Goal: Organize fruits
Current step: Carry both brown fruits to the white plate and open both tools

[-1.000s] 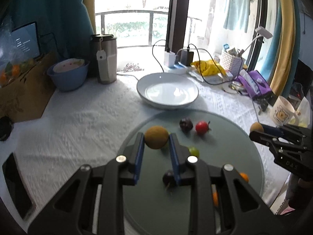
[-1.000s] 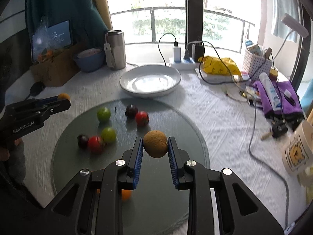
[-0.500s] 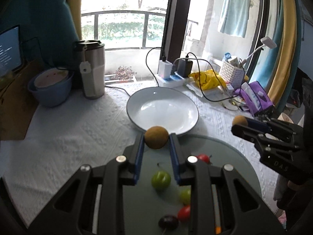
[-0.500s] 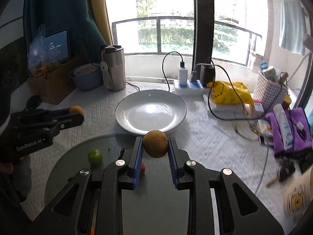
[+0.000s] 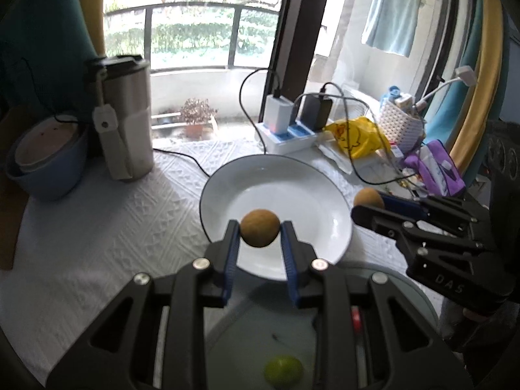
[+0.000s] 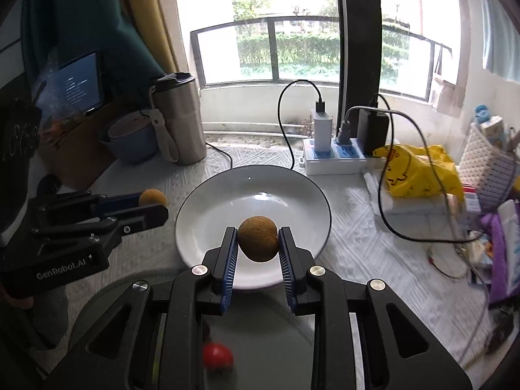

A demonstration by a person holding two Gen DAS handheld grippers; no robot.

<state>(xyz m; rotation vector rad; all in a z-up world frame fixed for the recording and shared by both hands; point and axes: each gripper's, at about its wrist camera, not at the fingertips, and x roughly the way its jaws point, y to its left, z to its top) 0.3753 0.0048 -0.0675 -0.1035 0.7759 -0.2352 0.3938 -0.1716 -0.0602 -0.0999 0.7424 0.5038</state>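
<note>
Both grippers pinch a brown fruit each: left gripper (image 5: 260, 232) has its brown fruit (image 5: 260, 232) over the white plate's (image 5: 292, 178) near rim, right gripper (image 6: 257, 239) likewise with its own fruit (image 6: 257, 239), presumably staged for drop-off. Plate is empty, so both fit; the jaws sit near each other, charger cable (image 6: 286, 136) beyond the far rim.

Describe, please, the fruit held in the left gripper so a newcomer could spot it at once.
Find the white plate in front of the power strip. Just over its near rim, the left gripper pinches a round brown fruit. A lookalike sits in the right gripper, beyond the plate's right rim.
</note>
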